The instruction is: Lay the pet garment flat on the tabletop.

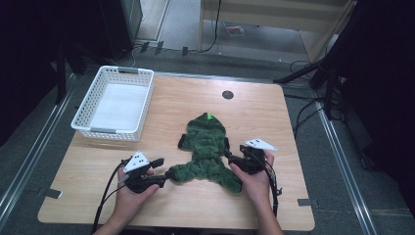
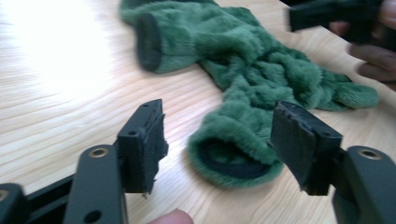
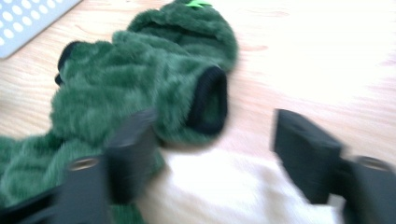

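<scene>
A fuzzy green garment [image 1: 208, 149] lies spread flat in the middle of a wooden table [image 1: 274, 112]. The left tool [image 1: 164, 172] sits at its lower left cuff [image 2: 231, 161], jaws wide apart on either side of the cuff and holding nothing. The right tool [image 1: 234, 155], also wide open and empty, rests beside the garment's right edge. A white basket [image 1: 115, 73] stands at the table's far left corner.

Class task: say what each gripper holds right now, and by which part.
Nothing is held. The left gripper is open around a cuff of the green fleece garment; the right gripper is open beside it.
</scene>
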Demonstrator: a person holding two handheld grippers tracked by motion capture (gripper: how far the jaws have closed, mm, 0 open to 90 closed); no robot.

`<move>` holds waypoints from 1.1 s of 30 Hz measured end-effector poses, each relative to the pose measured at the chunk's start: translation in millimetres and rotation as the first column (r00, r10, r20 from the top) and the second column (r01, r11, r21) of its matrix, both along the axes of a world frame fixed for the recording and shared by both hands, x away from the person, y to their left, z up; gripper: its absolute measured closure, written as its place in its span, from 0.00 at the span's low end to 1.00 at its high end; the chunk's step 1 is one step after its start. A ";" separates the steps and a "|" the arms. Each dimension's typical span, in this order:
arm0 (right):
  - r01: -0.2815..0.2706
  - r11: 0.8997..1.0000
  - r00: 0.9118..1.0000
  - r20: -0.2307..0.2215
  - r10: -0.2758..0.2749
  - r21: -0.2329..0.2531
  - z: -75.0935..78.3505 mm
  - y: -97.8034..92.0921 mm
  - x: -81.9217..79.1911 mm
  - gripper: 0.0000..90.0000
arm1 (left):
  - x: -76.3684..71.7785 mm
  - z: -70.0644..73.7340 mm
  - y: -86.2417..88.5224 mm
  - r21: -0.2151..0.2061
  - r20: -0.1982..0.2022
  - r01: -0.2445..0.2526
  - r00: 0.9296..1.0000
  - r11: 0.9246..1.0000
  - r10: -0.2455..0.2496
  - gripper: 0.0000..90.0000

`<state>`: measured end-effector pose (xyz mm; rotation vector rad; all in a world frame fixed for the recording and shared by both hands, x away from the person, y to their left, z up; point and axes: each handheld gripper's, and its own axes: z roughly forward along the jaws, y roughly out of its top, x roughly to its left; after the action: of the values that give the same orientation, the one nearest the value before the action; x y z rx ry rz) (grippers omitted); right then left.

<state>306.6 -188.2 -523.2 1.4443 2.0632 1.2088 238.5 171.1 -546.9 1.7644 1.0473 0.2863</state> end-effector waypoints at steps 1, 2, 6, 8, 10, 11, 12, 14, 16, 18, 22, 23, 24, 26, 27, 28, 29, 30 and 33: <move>0.002 1.000 1.000 0.000 -0.002 -0.006 0.5 -2.4 -3.6 0.18 | -1.1 0.7 4.0 0.001 0.002 -0.014 1.000 1.000 0.014 0.33; 0.005 1.000 1.000 0.013 -0.005 -0.019 0.8 -5.8 -7.8 0.13 | -2.1 1.5 9.9 0.000 0.001 -0.025 1.000 1.000 0.025 0.29; 0.014 1.000 0.999 0.036 -0.014 0.005 3.2 -24.0 -24.3 0.01 | -4.2 3.6 30.8 -0.012 -0.009 -0.072 0.997 0.997 0.072 0.20; 0.012 1.000 0.999 0.046 -0.013 0.016 3.3 -31.3 -30.4 0.00 | -5.3 4.5 39.6 -0.016 -0.010 -0.090 0.996 0.996 0.090 0.18; 0.017 1.000 0.998 0.063 -0.018 0.016 1.9 -38.6 -38.8 0.00 | -6.7 5.4 49.2 -0.013 -0.007 -0.111 0.994 0.994 0.111 0.15; 0.019 1.000 0.998 0.065 -0.021 0.022 0.9 -42.0 -42.6 0.00 | -8.0 5.8 55.6 -0.015 -0.005 -0.113 0.994 0.993 0.113 0.13; 0.024 1.000 0.998 0.063 -0.026 0.019 -0.8 -45.9 -46.7 0.00 | -9.7 6.2 60.9 -0.012 -0.001 -0.123 0.992 0.992 0.123 0.11; 0.029 1.000 0.998 0.061 -0.030 0.009 -3.7 -51.1 -51.4 0.00 | -13.7 6.7 71.7 -0.017 0.009 -0.144 0.990 0.989 0.144 0.08; 0.042 0.999 0.997 0.061 -0.042 -0.002 -6.2 -57.3 -56.3 0.00 | -18.6 7.8 85.9 -0.016 0.028 -0.152 0.988 0.988 0.152 0.02; 0.053 0.999 0.997 0.055 -0.053 0.002 -7.2 -63.9 -60.3 0.00 | -21.4 8.7 98.7 -0.004 0.042 -0.171 0.984 0.985 0.171 0.01; 0.074 0.997 0.995 0.059 -0.075 0.005 -8.0 -75.8 -66.7 0.00 | -25.0 8.6 123.8 -0.005 0.038 -0.233 0.972 0.972 0.233 0.01; 0.080 0.997 0.995 0.059 -0.080 0.005 -8.2 -78.7 -68.1 0.00 | -26.4 8.4 132.4 -0.012 0.033 -0.253 0.967 0.967 0.253 0.01; 0.089 0.996 0.994 0.058 -0.089 0.004 -8.5 -81.8 -70.0 0.00 | -27.3 8.1 137.3 -0.016 0.030 -0.265 0.964 0.964 0.265 0.01; 0.099 0.995 0.993 0.060 -0.099 0.000 -8.8 -86.2 -72.5 0.00 | -31.0 7.2 151.2 -0.020 0.023 -0.291 0.956 0.956 0.292 0.01; 0.102 0.995 0.993 0.061 -0.101 -0.004 -9.3 -89.5 -74.1 0.00 | -33.1 6.7 156.8 -0.015 0.026 -0.301 0.953 0.953 0.301 0.01; 0.105 0.994 0.993 0.058 -0.104 -0.004 -9.8 -92.1 -75.4 0.00 | -35.0 6.4 161.8 -0.011 0.026 -0.313 0.949 0.950 0.313 0.01; 0.107 0.994 0.993 0.055 -0.107 -0.004 -10.5 -94.9 -76.5 0.00 | -37.0 6.2 166.9 -0.005 0.025 -0.321 0.947 0.947 0.321 0.01; 0.112 0.994 0.992 0.050 -0.112 -0.004 -11.3 -97.4 -77.8 0.00 | -38.3 6.0 170.7 -0.001 0.023 -0.326 0.945 0.945 0.326 0.01; 0.121 0.993 0.992 0.043 -0.121 -0.009 -13.5 -104.8 -82.3 0.00 | -42.5 4.6 185.3 0.004 0.024 -0.356 0.934 0.934 0.356 0.01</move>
<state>224.3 -293.1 -536.7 1.5017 1.9221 1.1673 196.0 356.4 -542.2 1.5667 1.3505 0.5351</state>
